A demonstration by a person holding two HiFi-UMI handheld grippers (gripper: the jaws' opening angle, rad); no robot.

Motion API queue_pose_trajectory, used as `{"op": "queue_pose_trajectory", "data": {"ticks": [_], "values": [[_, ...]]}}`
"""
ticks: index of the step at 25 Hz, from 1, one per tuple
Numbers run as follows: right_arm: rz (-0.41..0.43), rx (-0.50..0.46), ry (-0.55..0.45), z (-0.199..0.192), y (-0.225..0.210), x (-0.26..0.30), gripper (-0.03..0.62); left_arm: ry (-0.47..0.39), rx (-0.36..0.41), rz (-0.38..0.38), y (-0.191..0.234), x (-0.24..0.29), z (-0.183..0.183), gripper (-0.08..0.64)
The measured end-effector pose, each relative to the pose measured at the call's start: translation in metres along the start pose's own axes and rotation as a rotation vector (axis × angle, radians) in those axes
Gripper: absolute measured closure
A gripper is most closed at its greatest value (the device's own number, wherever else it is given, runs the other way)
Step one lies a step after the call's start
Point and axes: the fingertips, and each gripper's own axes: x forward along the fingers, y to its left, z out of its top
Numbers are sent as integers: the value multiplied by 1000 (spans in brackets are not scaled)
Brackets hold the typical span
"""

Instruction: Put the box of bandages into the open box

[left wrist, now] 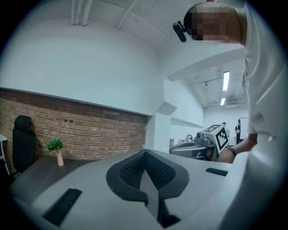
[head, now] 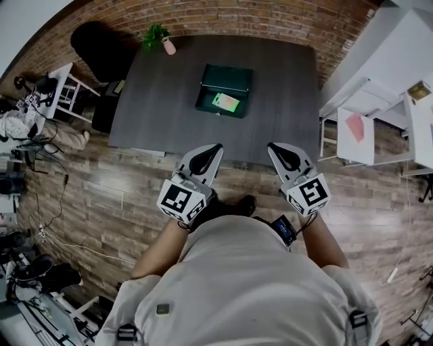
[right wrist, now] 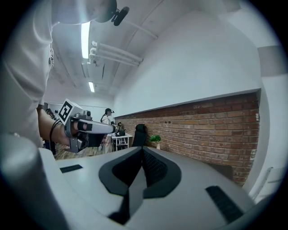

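No writing can be read anywhere. The only bold graphics are the black-and-white square markers on the cubes at the back of each tool you hold.

Your left gripper [head: 211,154] sits at lower centre-left of the head view and your right gripper [head: 277,152] at lower centre-right. Both are smooth grey plastic shells tapering to a point. Each gripper view shows its jaws pressed together with nothing between them, the ribbed black pads [left wrist: 130,173] meeting along one seam.

The box of bandages [head: 226,102] is a small flat packet, pale green with a pinkish patch; its print is too small to read. It lies within the outline of the open box [head: 233,76], a dark green rectangular case, in the half nearer you. Whether it rests inside or on top, you cannot tell from here. The case stands at upper centre of the frame on a matte dark grey table [head: 155,108], well apart from both grippers.

A leafy plant in a pink vase [head: 168,46] stands at the table's far left corner, against a red brick wall [head: 270,17]. The floor [head: 101,196] is glossy wood plank.
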Motion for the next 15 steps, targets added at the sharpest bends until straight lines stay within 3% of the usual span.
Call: {"op": "queue_pose_trajectory", "data": {"ticks": [8,15], "values": [[-31,2,2,1,32,-18,571,5,13,-41,-16,-29,-1,545],[-35,-28,-5,12,98,-16,571,5,1,-46,-9,-103,-7,545]]}}
